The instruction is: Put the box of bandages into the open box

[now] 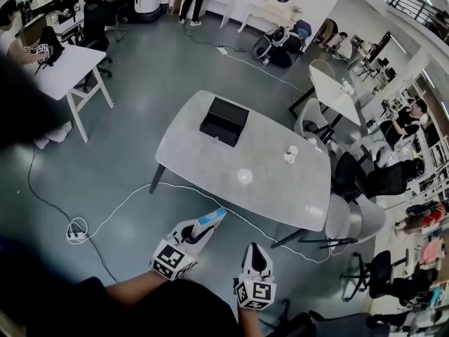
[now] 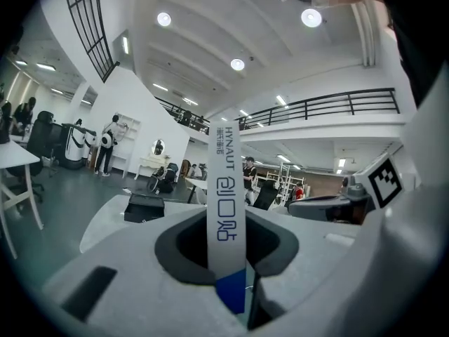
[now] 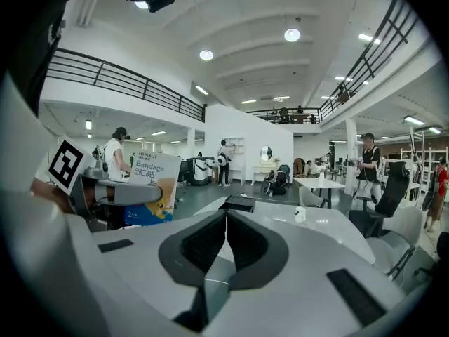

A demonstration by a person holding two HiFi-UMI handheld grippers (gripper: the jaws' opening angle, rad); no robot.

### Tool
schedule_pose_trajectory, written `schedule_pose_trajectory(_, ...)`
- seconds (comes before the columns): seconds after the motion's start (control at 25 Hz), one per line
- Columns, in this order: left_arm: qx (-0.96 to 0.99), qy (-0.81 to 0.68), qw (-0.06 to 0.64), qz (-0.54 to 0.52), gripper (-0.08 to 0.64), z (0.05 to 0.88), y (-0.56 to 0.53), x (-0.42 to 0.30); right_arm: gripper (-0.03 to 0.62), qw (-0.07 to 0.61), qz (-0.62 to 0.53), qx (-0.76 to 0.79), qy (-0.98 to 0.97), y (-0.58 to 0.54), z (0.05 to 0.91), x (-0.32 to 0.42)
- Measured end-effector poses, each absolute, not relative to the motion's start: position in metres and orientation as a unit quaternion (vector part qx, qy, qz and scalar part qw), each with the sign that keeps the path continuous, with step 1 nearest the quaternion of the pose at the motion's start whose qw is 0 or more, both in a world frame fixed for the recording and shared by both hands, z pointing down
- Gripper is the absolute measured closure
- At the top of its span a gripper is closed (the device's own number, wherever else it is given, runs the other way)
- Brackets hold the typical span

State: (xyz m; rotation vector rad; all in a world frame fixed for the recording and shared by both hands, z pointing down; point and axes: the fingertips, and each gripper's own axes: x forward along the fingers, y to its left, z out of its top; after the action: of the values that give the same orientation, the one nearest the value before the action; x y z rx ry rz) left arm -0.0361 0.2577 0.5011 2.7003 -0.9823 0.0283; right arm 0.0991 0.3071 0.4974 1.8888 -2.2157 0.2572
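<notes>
Two tools in view. The left tool (image 1: 198, 232) is clamped on the one box of bandages (image 1: 212, 220), held edge-on between the jaws, out over the floor and short of the counter (image 1: 280, 188). The right tool (image 1: 257, 247) has its jaws pressed together with nothing in them. On the counter there's one open box (image 1: 224, 120), black, near the far edge, plus one small white cup (image 1: 291, 153) well apart from it.
</notes>
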Motion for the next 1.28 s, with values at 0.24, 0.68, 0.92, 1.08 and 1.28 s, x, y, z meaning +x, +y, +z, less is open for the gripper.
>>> schedule_pose_trajectory(0.24,0.948,-0.306,0.084,0.03,0.476,0.502,0.206,-0.064,0.578,0.108,0.101,0.656,-0.74,0.259,0.509,0.078)
schedule_pose_trajectory(0.68,0.931,-0.341,0.128,0.03,0.476,0.528,0.147,-0.089,0.578,0.136,0.083,0.647,-0.746,0.199,0.521,0.068)
schedule_pose_trajectory(0.92,0.919,-0.367,0.131,0.061,0.476,0.548,0.123,-0.09,0.578,0.127,0.095,0.631,-0.76,0.167,0.532,0.07)
schedule_pose_trajectory(1.08,0.913,-0.379,0.127,0.079,0.476,0.555,0.086,-0.079,0.578,0.116,0.101,0.621,-0.769,0.124,0.541,0.082)
schedule_pose_trajectory(1.28,0.901,-0.394,0.133,0.12,0.476,0.573,0.025,-0.069,0.578,0.084,0.128,0.606,-0.781,0.052,0.556,0.095)
